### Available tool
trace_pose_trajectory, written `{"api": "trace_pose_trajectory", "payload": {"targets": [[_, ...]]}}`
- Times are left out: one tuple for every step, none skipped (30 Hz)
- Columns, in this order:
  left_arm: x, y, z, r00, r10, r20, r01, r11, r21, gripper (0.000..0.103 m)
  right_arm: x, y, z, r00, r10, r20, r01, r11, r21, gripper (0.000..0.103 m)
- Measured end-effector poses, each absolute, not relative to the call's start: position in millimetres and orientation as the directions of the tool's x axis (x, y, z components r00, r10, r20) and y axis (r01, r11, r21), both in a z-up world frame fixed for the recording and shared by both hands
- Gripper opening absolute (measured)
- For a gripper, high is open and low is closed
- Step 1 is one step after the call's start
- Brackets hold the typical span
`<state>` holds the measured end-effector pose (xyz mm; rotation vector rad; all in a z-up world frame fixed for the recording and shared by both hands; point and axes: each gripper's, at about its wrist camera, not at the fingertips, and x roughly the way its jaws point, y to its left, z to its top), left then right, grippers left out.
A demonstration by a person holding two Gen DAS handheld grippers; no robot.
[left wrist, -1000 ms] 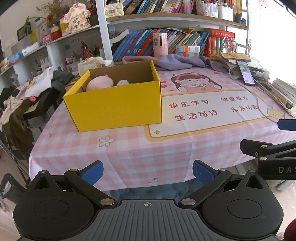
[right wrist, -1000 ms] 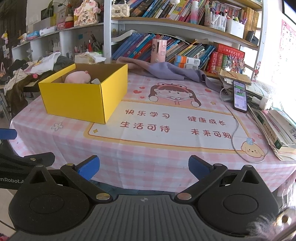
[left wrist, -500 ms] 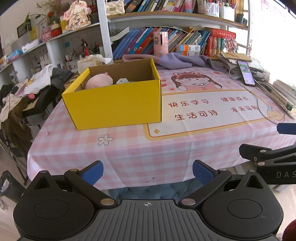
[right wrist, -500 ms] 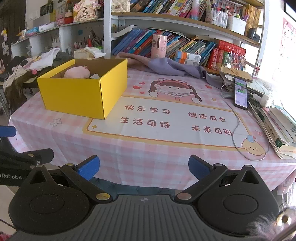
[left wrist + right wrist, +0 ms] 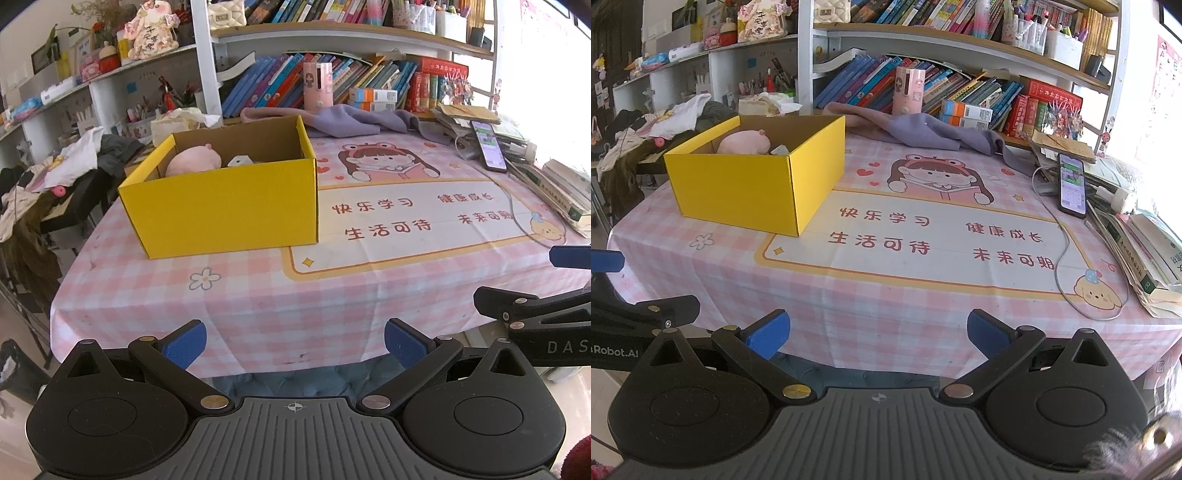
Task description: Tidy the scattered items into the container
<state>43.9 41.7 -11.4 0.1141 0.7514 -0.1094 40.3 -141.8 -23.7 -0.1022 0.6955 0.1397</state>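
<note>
A yellow cardboard box stands open-topped on the left part of the table. Inside it lie a pink plush toy and a small white item. My left gripper is open and empty, held off the table's near edge, well short of the box. My right gripper is open and empty too, also off the near edge. Each wrist view catches the other gripper at its side border.
A pink checked tablecloth with a cartoon print covers the table. A purple cloth lies at the back. A phone with a cable and stacked books sit at the right. Bookshelves stand behind; clothes pile at left.
Both grippers have drawn back and slightly up from the table, so more of the near edge shows. Nothing on the table has moved.
</note>
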Motion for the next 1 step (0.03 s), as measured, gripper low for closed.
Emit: {"api": "trace_pose_trajectory", "payload": {"targets": [[44.6, 41.7, -11.6, 0.725, -0.059, -0.686, 0.139, 0.988, 0.062, 0.103, 40.8, -142.0, -24.1, 0.758, 0.094, -0.645, -0.162, 0.986, -0.048, 0.103]]}}
